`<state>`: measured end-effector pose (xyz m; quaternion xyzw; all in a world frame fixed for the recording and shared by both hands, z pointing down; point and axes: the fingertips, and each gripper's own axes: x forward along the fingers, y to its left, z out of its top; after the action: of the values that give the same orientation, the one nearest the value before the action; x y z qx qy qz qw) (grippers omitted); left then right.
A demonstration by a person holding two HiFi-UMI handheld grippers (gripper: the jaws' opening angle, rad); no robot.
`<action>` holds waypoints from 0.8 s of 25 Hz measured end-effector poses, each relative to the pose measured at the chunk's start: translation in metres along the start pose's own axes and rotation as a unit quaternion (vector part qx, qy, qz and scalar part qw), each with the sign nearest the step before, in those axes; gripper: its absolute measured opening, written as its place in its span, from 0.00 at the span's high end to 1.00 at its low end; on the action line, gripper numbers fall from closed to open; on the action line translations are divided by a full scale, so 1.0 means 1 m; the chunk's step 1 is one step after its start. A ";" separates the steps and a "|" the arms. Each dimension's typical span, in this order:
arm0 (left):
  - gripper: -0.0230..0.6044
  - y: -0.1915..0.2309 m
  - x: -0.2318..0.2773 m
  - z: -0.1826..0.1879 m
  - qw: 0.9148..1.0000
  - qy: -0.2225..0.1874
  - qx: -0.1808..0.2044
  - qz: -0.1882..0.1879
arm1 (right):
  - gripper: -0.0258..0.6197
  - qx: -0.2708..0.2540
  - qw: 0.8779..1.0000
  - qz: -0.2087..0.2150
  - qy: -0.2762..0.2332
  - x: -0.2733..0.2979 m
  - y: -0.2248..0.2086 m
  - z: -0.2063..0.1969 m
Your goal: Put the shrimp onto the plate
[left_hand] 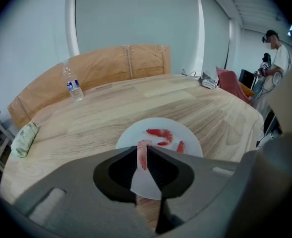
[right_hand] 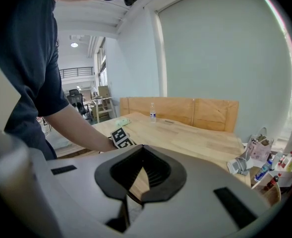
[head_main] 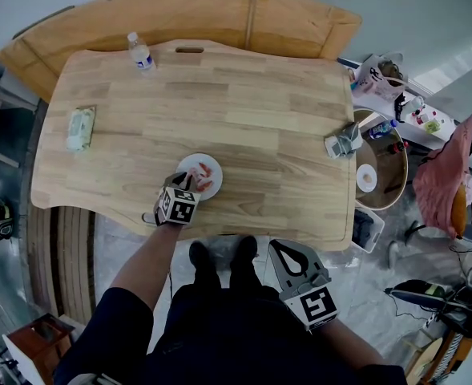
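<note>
A white plate [head_main: 211, 176] lies near the table's front edge with two red shrimp [left_hand: 160, 132] on it. My left gripper [left_hand: 143, 151] hovers at the plate's near rim, shut on another shrimp [left_hand: 142, 155] that hangs pinched between the jaw tips. In the head view this gripper [head_main: 188, 183] reaches over the plate's front-left rim, its marker cube just off the table edge. My right gripper [head_main: 288, 252] is held back by the person's body, off the table; its jaws [right_hand: 142, 150] are shut with nothing in them.
A water bottle [head_main: 140, 53] stands at the table's far left and a green packet [head_main: 80, 128] lies at the left edge. A grey bundle [head_main: 344, 141] sits at the right edge. A wooden bench [head_main: 219, 18] curves behind, and clutter [head_main: 380, 167] crowds the floor on the right.
</note>
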<state>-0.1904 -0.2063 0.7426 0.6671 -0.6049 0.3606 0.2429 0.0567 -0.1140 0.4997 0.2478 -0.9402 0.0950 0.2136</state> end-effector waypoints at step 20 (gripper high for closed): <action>0.89 -0.037 -0.157 0.033 0.993 -0.109 0.032 -0.033 | 0.95 -0.035 0.998 0.027 -0.053 -0.001 0.034 0.049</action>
<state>-0.1490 -0.1267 0.6042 0.7293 -0.5938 0.2969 0.1654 0.0223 -0.0984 0.4530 0.2195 -0.9592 0.0546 0.1697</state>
